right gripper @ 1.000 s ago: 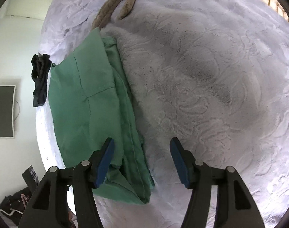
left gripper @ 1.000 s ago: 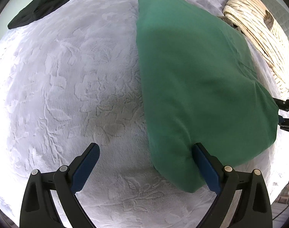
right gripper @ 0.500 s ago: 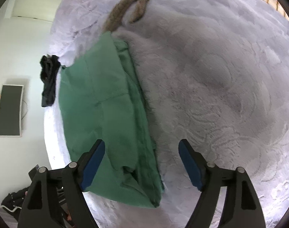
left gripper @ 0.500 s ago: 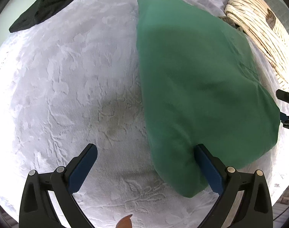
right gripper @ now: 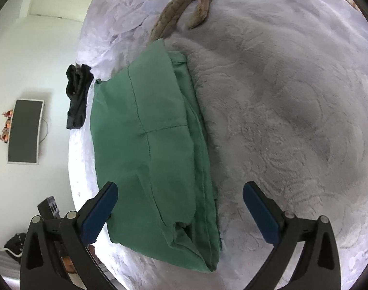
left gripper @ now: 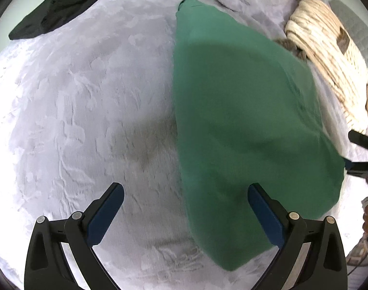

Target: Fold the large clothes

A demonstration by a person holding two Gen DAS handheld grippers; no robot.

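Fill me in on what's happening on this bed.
A person with tongs in each hand is folding clothes. A green garment lies folded on the pale plush blanket. The left tongs are open above its near edge; the right tongs are opening, gripping nothing. A black garment waits at the far edge.

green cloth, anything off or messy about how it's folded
Mostly neat. The green cloth lies flat on the blanket, but along its right side in the right wrist view the under layers stick out past the top fold, and the near corner is bunched. A black garment lies crumpled and unfolded at the blanket's far edge.
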